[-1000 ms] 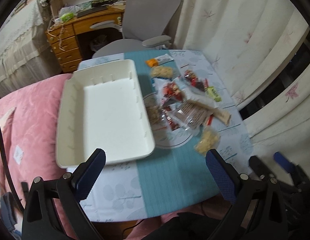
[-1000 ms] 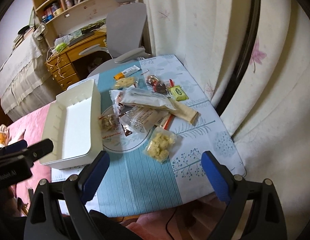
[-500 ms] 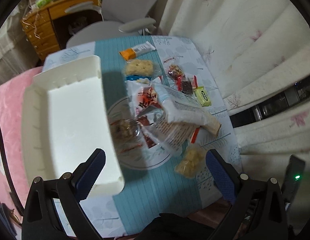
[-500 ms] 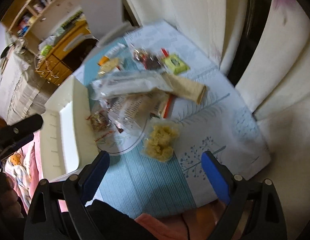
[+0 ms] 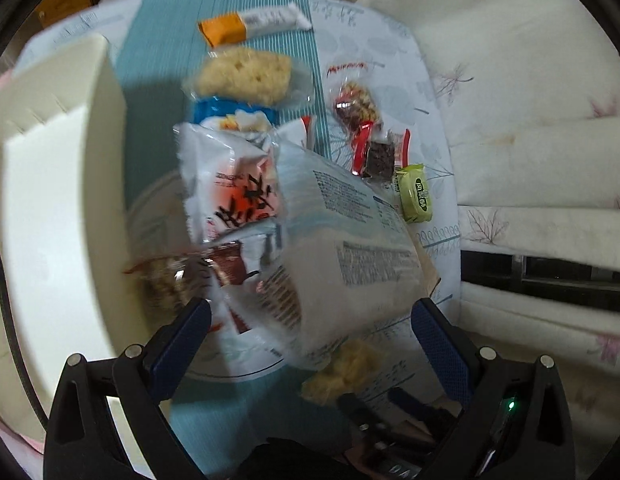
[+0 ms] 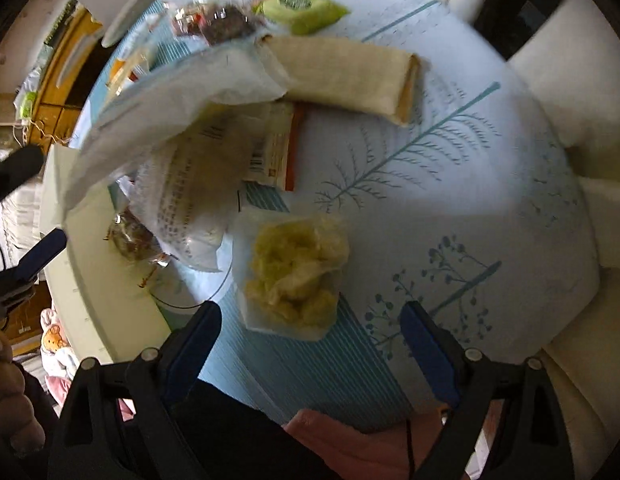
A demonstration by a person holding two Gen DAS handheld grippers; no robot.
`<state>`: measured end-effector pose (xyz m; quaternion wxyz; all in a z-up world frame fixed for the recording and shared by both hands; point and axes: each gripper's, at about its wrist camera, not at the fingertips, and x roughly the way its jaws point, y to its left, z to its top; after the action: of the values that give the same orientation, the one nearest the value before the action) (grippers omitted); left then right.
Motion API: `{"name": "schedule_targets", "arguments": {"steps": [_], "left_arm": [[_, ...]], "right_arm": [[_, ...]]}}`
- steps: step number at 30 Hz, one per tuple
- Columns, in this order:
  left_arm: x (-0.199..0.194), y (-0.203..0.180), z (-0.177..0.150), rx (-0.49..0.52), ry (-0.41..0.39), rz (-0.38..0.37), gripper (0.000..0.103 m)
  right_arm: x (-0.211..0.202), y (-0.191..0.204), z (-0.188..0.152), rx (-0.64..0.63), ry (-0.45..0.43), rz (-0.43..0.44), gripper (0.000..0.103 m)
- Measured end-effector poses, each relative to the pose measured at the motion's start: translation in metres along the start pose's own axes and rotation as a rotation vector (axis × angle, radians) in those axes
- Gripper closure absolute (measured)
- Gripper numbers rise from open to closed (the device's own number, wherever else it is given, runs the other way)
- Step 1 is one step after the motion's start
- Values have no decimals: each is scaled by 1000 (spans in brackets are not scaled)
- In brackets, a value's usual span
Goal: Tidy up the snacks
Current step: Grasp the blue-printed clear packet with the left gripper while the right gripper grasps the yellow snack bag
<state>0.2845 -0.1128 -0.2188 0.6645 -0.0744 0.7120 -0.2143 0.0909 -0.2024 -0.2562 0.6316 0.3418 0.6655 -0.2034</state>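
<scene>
The snack packets [image 5: 310, 208] lie heaped mid-table beside the empty white bin [image 5: 49, 216], on a teal-striped, leaf-printed tablecloth [image 6: 450, 168]. Cream floral curtains [image 5: 530, 100] hang close behind; a wooden desk [image 6: 57, 92] stands further off. The left gripper [image 5: 310, 320] gapes wide above the heap. The right gripper [image 6: 310, 328] is narrowing, empty, over a clear bag of yellow pieces [image 6: 293, 268].

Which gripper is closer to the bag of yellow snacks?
Right. The right gripper hangs just over the yellow snack bag, jaws closing but not touching it. The left gripper is above the big white packet, with the yellow bag off beside it.
</scene>
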Motion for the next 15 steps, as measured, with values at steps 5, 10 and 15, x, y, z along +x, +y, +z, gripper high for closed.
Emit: {"name": "schedule_targets", "arguments": {"steps": [5,10,15], "left_arm": [[21,-1,15,-29,42,-24,7],[34,0,25,-53,53,-31,21],[42,0,32,-77,89,-70,45]], "right_arm": [[14,13,11,-38,51,-25,19],[25,23,19,-66,74,-69,24],[29,29,26,-83,85,-89,33]]}}
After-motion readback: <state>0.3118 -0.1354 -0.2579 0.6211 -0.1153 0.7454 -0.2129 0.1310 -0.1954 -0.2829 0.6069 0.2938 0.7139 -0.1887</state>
